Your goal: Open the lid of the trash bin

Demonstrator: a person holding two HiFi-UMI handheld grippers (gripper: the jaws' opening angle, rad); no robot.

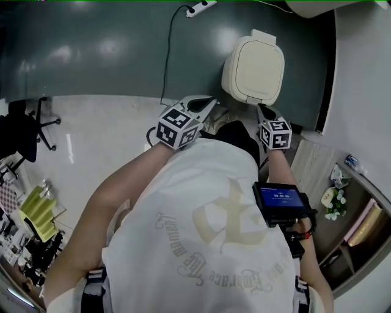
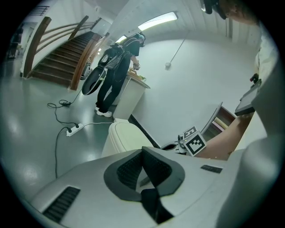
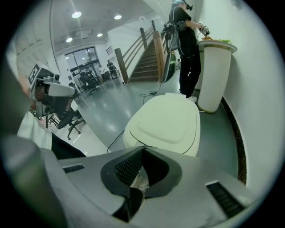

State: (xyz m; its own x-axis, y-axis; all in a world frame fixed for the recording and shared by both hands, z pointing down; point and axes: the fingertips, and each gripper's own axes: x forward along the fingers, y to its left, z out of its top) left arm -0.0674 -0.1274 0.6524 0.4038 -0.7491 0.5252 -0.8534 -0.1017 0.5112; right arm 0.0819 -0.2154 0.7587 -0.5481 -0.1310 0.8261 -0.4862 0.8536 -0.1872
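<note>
The cream trash bin (image 1: pixel 253 67) stands on the dark floor by the wall with its lid down. It also shows in the left gripper view (image 2: pixel 122 138) and fills the middle of the right gripper view (image 3: pixel 167 118). My left gripper (image 1: pixel 204 105) is held short of the bin on its near left, jaws shut on nothing (image 2: pixel 143 150). My right gripper (image 1: pixel 263 112) hovers just short of the bin's near edge, also shut and empty (image 3: pixel 142 150). Neither gripper touches the bin.
A white power strip (image 1: pixel 200 7) with a black cable lies on the floor behind the bin. A white wall (image 1: pixel 360 92) runs along the right, with a wooden shelf (image 1: pixel 348 202) below it. A person (image 3: pixel 187 40) stands at a tall white bin (image 3: pixel 213 75). An office chair (image 1: pixel 36 125) is at the left.
</note>
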